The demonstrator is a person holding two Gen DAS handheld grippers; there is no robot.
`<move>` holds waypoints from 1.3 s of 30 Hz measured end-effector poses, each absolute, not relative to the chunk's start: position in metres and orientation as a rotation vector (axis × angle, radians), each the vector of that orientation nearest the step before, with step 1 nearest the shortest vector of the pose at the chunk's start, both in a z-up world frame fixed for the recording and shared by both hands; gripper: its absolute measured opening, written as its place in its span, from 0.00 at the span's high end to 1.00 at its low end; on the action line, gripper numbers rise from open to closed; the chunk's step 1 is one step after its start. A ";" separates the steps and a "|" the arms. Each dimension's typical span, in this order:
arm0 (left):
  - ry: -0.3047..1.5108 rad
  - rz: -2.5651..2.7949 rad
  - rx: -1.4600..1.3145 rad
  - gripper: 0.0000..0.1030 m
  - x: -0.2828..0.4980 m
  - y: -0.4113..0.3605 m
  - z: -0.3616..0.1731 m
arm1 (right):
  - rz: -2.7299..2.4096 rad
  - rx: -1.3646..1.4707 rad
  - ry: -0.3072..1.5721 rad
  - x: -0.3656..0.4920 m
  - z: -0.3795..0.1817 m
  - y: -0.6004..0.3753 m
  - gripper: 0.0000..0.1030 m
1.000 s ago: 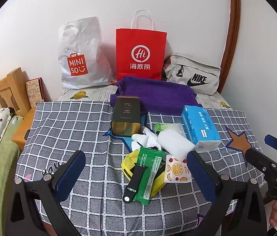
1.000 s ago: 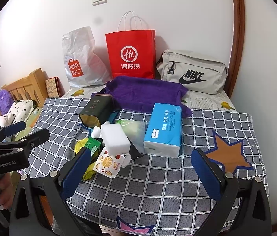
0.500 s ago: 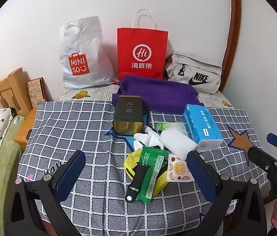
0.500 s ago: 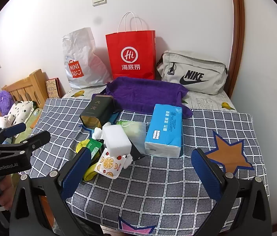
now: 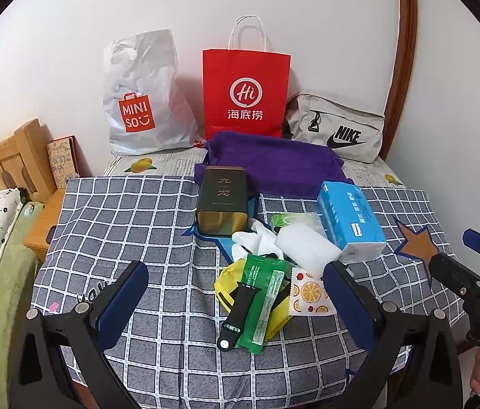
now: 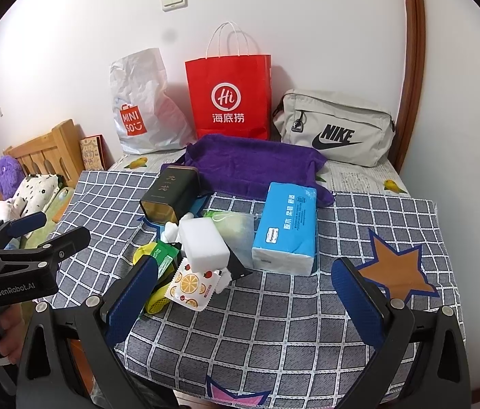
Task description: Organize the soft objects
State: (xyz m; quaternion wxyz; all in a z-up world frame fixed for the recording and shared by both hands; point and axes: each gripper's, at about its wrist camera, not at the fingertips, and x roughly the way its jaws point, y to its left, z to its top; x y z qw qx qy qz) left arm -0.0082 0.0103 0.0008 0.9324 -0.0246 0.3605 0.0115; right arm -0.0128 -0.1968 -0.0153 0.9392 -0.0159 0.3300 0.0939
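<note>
We hold both grippers above the near edge of the checked cloth [image 6: 308, 323]: the left gripper [image 5: 236, 306] and the right gripper [image 6: 246, 293] each gape wide with nothing between their pads. The soft things sit heaped mid-table (none touched): white sponge [image 6: 204, 247] beside the blue tissue pack [image 6: 285, 228], purple towel [image 6: 250, 167] behind, dark tin [image 5: 222, 201] at the left.

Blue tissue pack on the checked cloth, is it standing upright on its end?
No, the blue plastic-wrapped tissue pack lies flat on its long side on the grey checked cloth, beside the white rectangular sponge block.
</note>
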 end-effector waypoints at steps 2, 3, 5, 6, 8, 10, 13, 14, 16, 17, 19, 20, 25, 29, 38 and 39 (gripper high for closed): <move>0.738 0.023 -0.050 0.00 -0.008 0.010 0.001 | 0.192 -0.030 0.671 -0.013 -0.015 -0.197 0.02; 0.738 0.023 -0.051 0.00 -0.008 0.011 0.001 | 0.193 -0.029 0.671 -0.013 -0.014 -0.197 0.02; 0.738 0.024 -0.050 0.00 -0.009 0.010 0.001 | 0.191 -0.031 0.670 -0.013 -0.014 -0.197 0.02; 0.738 0.026 -0.050 0.00 -0.009 0.011 0.001 | 0.190 -0.032 0.670 -0.013 -0.014 -0.197 0.02; 0.740 0.029 -0.052 0.00 -0.008 0.012 0.001 | 0.192 -0.033 0.671 -0.012 -0.014 -0.196 0.02; 0.739 0.031 -0.055 0.00 -0.008 0.014 0.001 | 0.192 -0.034 0.671 -0.012 -0.013 -0.196 0.02; 0.736 0.031 -0.056 0.00 -0.008 0.014 0.001 | 0.192 -0.033 0.672 -0.012 -0.014 -0.196 0.02; 0.735 0.030 -0.057 0.00 -0.008 0.014 0.001 | 0.193 -0.033 0.673 -0.012 -0.013 -0.195 0.02; 0.733 0.029 -0.060 0.00 -0.007 0.015 0.002 | 0.197 -0.031 0.671 -0.012 -0.012 -0.195 0.02; 0.732 0.029 -0.060 0.00 -0.007 0.015 0.002 | 0.198 -0.032 0.669 -0.012 -0.012 -0.194 0.02; 0.730 0.029 -0.060 0.00 -0.008 0.015 0.002 | 0.196 -0.032 0.667 -0.013 -0.011 -0.194 0.02; 0.730 0.029 -0.060 0.00 -0.008 0.014 0.002 | 0.198 -0.031 0.667 -0.013 -0.011 -0.193 0.02; 0.729 0.024 -0.067 0.00 -0.007 0.015 0.003 | 0.198 -0.030 0.663 -0.013 -0.010 -0.193 0.02; 0.721 0.008 -0.064 0.00 -0.005 0.017 0.002 | 0.192 -0.033 0.658 -0.013 -0.011 -0.194 0.02; 0.761 -0.047 -0.059 0.00 0.006 0.026 -0.024 | 0.174 -0.031 0.681 0.001 -0.020 -0.199 0.02; 0.779 -0.046 -0.059 0.00 0.008 0.028 -0.032 | 0.173 -0.028 0.687 0.002 -0.023 -0.200 0.02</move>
